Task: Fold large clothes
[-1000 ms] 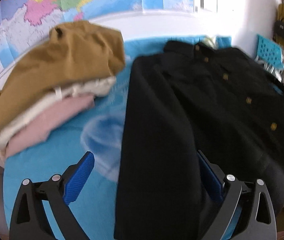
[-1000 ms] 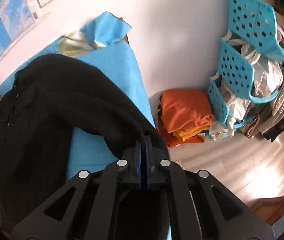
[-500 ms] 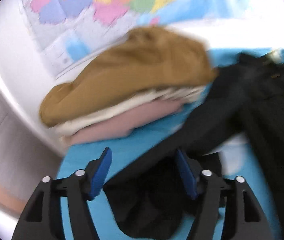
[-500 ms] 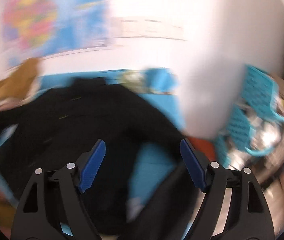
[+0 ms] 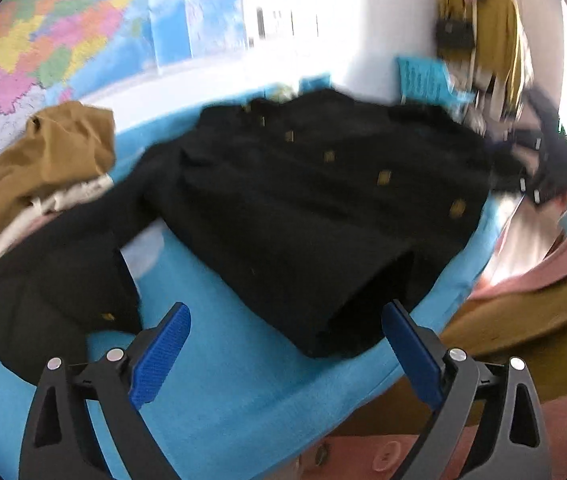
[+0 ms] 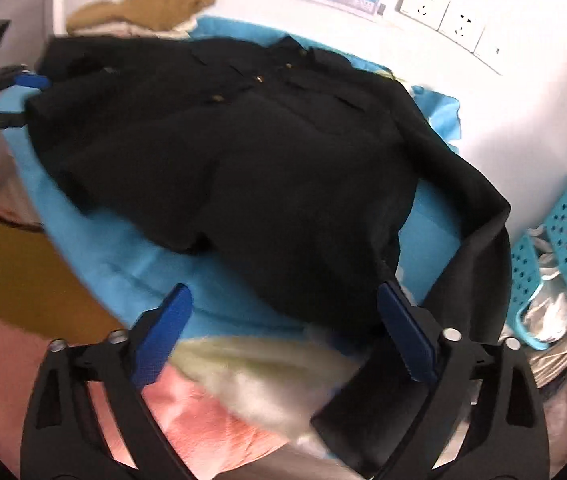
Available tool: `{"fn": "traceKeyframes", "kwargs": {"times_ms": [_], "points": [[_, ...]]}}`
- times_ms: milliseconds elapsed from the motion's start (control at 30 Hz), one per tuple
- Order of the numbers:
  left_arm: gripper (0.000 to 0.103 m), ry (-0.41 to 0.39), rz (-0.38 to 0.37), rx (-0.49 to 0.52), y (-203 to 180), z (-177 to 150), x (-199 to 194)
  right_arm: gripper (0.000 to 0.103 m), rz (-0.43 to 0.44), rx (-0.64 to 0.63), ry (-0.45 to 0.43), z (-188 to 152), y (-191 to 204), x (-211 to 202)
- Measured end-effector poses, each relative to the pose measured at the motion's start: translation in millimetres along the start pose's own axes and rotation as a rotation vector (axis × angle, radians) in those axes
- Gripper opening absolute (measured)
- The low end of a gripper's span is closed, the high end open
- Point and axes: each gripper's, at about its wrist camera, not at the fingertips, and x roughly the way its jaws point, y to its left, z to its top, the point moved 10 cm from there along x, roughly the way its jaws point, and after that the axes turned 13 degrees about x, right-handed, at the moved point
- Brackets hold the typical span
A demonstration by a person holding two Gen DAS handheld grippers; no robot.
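Your left tool and right tool both gape wide, holding nothing. A black coat with gold buttons lies spread flat on the blue-covered desk, one sleeve trailing off its edge. Folded clothes sit stacked beside it, near a wall map.

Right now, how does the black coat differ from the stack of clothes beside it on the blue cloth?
The black coat lies spread open, unfolded, showing gold buttons; the stack of clothes is folded and layered. The coat is one dark garment; the stack mixes mustard, cream and pink. Both rest on the blue cloth.
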Motion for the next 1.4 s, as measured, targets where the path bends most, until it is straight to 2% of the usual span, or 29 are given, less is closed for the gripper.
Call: {"fn": "traceKeyframes", "kwargs": {"times_ms": [67, 100, 133, 167, 200, 233, 300, 400, 467, 500, 533, 600, 633, 667, 700, 733, 767, 833, 933, 1000, 1067, 1100, 1167, 1200, 1233, 1267, 1333, 1367, 1400], "points": [[0.091, 0.016, 0.006, -0.007, -0.5, 1.2, 11.0, 0.053, 0.046, 0.069, -0.011, 15.5, -1.6, 4.5], [0.087, 0.008, 0.005, -0.032, 1.9, 4.9, 14.6, 0.044, 0.093, 0.121, -0.019, 23.4, -7.2, 3.4], [0.070, -0.001, 0.004, -0.065, 5.3, 6.9, 16.8, 0.024, 0.138, 0.178, -0.037, 29.8, -15.0, -0.6], [0.048, -0.002, 0.009, -0.115, 12.4, 9.6, 18.6, 0.016, 0.171, 0.235, -0.055, 39.2, -21.5, -4.1], [0.038, 0.002, 0.019, -0.167, 20.1, 10.1, 20.5, 0.015, 0.203, 0.304, -0.062, 50.7, -29.4, -5.6], [0.020, 0.006, 0.030, -0.220, 30.5, 10.1, 22.5, 0.013, 0.217, 0.344, -0.067, 58.9, -35.2, -6.2], [0.016, -0.005, 0.022, -0.326, 47.6, 11.3, 21.4, 0.012, 0.229, 0.385, -0.073, 72.4, -40.4, -6.4], [0.016, -0.003, 0.028, -0.385, 55.2, 12.7, 20.1, 0.014, 0.208, 0.404, -0.046, 77.2, -43.1, 2.5], [0.016, 0.015, 0.037, -0.387, 53.9, 12.3, 21.7, 0.034, 0.198, 0.395, -0.030, 72.6, -41.7, 5.6], [0.017, 0.021, 0.047, -0.384, 52.8, 11.6, 22.7, 0.040, 0.182, 0.380, -0.033, 69.3, -41.6, 5.8], [0.022, 0.029, 0.056, -0.381, 50.6, 10.5, 22.0, 0.046, 0.153, 0.349, -0.038, 64.7, -41.0, 5.3], [0.041, 0.046, 0.077, -0.362, 46.6, 8.2, 23.3, 0.049, 0.105, 0.294, -0.044, 54.1, -38.3, 5.4], [0.055, 0.057, 0.083, -0.352, 46.0, 6.9, 25.6, 0.056, 0.078, 0.254, -0.045, 48.1, -35.9, 5.7], [0.055, 0.075, 0.095, -0.336, 43.3, 5.7, 29.5, 0.060, 0.038, 0.222, -0.040, 42.4, -35.7, 7.8], [0.053, 0.084, 0.101, -0.328, 43.1, 4.6, 32.6, 0.057, 0.023, 0.213, -0.033, 38.9, -37.1, 12.0], [0.040, 0.089, 0.095, -0.322, 41.4, 4.1, 36.1, 0.043, 0.018, 0.215, -0.025, 35.2, -37.4, 15.4], [0.017, 0.087, 0.080, -0.326, 41.3, 2.6, 38.2, 0.022, 0.036, 0.222, -0.019, 34.0, -36.9, 17.8], [0.017, 0.081, 0.081, -0.358, 44.2, 2.6, 37.0, 0.003, 0.137, 0.254, -0.016, 33.9, -29.1, 13.3], [0.016, -0.010, 0.008, -0.459, 55.2, 12.7, 12.9, 0.003, 0.243, 0.292, -0.059, 42.8, -22.3, -15.8], [0.016, -0.062, 0.012, -0.484, 64.7, 20.9, -12.0, 0.003, 0.339, 0.328, -0.111, 53.8, -21.5, -49.7], [0.016, -0.091, 0.013, -0.472, 68.3, 26.8, -31.1, 0.003, 0.392, 0.325, -0.153, 58.5, -21.3, -74.3], [0.016, -0.093, 0.018, -0.460, 69.2, 27.6, -35.8, 0.003, 0.387, 0.302, -0.157, 57.1, -21.5, -81.4], [0.018, -0.045, 0.043, -0.396, 65.7, 23.8, -32.8, 0.005, 0.273, 0.245, -0.108, 47.3, -25.1, -70.1], [0.019, -0.006, 0.057, -0.353, 62.2, 19.0, -25.2, 0.009, 0.263, 0.223, -0.044, 38.0, -23.2, -57.7], [0.028, 0.029, 0.068, -0.321, 58.9, 14.1, -18.1, 0.017, 0.244, 0.197, 0.021, 27.3, -21.1, -44.2], [0.047, 0.050, 0.065, -0.300, 55.9, 10.8, -12.7, 0.038, 0.205, 0.172, 0.061, 18.9, -21.8, -34.6], [0.058, 0.069, 0.061, -0.264, 55.2, 1.9, -7.7, 0.047, 0.160, 0.135, 0.109, 7.4, -25.9, -24.9], [0.062, 0.062, 0.055, -0.255, 53.7, 1.2, -9.9, 0.050, 0.163, 0.132, 0.113, 6.5, -29.7, -27.6], [0.064, 0.048, 0.066, -0.249, 55.3, 0.7, -15.6, 0.059, 0.176, 0.134, 0.114, 6.2, -31.8, -31.8]]}}
